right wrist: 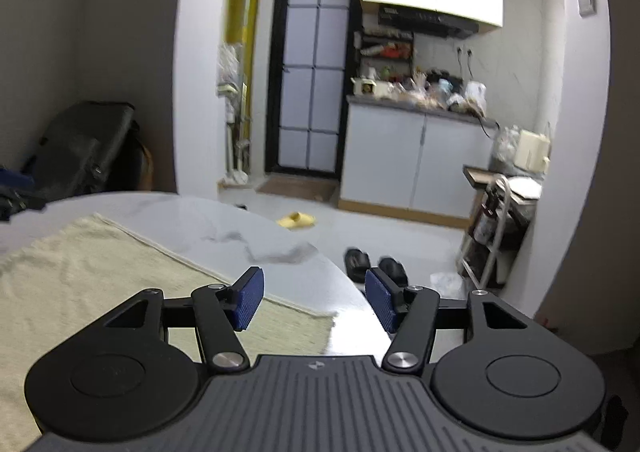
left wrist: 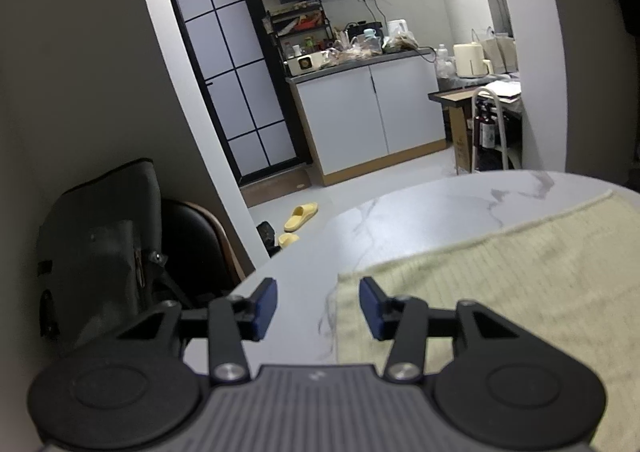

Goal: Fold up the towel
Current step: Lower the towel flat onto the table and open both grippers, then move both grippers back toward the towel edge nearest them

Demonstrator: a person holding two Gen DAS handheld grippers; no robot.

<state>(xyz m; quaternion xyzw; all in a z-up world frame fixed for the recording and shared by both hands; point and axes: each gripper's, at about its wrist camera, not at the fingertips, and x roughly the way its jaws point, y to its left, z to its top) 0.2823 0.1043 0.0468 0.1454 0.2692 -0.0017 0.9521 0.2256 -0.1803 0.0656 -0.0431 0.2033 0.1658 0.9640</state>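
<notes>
Pale yellow-green towel lies spread flat on the white marble-patterned table, one layer as far as can be seen. Left gripper hangs above the towel's near left corner, blue pads spread wide with nothing between them; its right pad is over the towel's corner, its left pad over bare tabletop beside the towel's edge. Whether the pads touch the cloth cannot be told. In the right wrist view the towel fills the left of the table. Right gripper hangs over the towel's near right corner, also spread apart and empty, left pad over the towel's hem, right pad past the table rim. Beyond the table on the floor: yellow slippers, black slippers. A dark bag sits on a chair left of the table.
</notes>
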